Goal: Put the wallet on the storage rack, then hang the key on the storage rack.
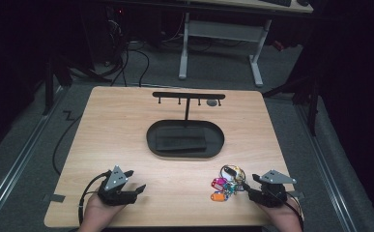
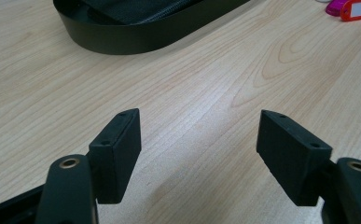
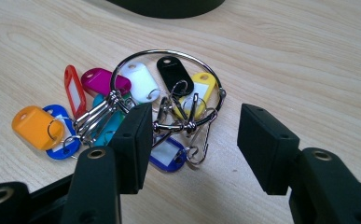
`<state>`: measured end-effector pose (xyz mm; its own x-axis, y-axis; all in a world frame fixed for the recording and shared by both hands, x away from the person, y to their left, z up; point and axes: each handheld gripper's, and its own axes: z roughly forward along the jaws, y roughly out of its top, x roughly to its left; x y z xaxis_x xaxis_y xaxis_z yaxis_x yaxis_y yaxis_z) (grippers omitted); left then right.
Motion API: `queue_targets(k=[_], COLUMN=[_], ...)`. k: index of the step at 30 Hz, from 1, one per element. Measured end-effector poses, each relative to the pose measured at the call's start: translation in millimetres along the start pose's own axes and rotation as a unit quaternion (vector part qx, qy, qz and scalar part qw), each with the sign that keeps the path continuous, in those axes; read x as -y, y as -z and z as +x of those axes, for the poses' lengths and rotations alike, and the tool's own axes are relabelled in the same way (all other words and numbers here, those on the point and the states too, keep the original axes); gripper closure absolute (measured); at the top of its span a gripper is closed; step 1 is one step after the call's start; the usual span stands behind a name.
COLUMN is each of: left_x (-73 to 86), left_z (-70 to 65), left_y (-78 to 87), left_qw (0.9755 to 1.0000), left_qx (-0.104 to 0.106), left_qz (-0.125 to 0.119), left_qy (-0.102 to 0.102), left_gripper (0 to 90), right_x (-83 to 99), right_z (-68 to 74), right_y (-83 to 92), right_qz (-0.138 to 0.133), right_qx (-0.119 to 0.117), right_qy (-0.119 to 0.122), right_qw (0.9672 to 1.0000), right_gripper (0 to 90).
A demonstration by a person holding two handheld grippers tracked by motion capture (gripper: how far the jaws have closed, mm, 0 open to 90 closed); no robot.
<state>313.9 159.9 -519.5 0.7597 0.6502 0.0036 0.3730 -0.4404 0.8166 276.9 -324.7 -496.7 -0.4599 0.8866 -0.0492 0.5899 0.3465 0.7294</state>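
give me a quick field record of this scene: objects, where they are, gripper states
table: wooden
tray: black oval, mid table
rack: black T-stand with hooks, behind tray
key tags: coloured bunch on metal ring, near right edge
left hand-held gripper: open, over bare table
right hand-held gripper: open, at key tags, not gripping

A wooden table (image 1: 126,125) is carrying a black oval tray (image 1: 185,138) at centre frame and key tags (image 1: 225,183) lower right.

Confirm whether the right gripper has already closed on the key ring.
No: the right gripper is open, its jaws apart, with the key ring lying flat on the table just ahead of them.
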Motion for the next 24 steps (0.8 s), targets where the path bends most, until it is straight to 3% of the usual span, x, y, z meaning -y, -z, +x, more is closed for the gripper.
queue_targets(k=[4, 11, 14, 18, 24], left_x=[0.6, 1.0, 1.7, 3.6, 2.0], left_z=[-1.4, 0.8, 1.4, 1.6, -0.7], left_y=[-0.3, 2.9, 7.1, 7.1, 6.5], left_qw=[1.0, 0.9999, 0.9999, 0.9999, 0.9999], left_qx=[-0.002, -0.008, -0.01, -0.01, -0.009], left_qz=[0.003, -0.01, -0.013, -0.005, -0.006], left_qy=[-0.006, 0.002, 0.002, 0.0, -0.002], left_gripper=[29.8, 29.9, 30.2, 30.3, 30.3], right_x=[-6.9, -24.1, -32.3, -36.2, -45.8], right_z=[-3.7, -11.6, -8.6, -3.8, 3.2], right_y=[-1.0, -0.2, -1.3, -4.4, -9.6], right_qz=[0.015, 0.036, 0.064, 0.082, 0.127], right_qx=[-0.008, -0.025, -0.034, -0.041, -0.047], right_qy=[0.001, -0.003, 0.004, 0.013, 0.034], right_qw=[0.9999, 0.999, 0.9973, 0.9957, 0.9902], right_gripper=[44.6, 43.0, 42.3, 41.1, 39.9])
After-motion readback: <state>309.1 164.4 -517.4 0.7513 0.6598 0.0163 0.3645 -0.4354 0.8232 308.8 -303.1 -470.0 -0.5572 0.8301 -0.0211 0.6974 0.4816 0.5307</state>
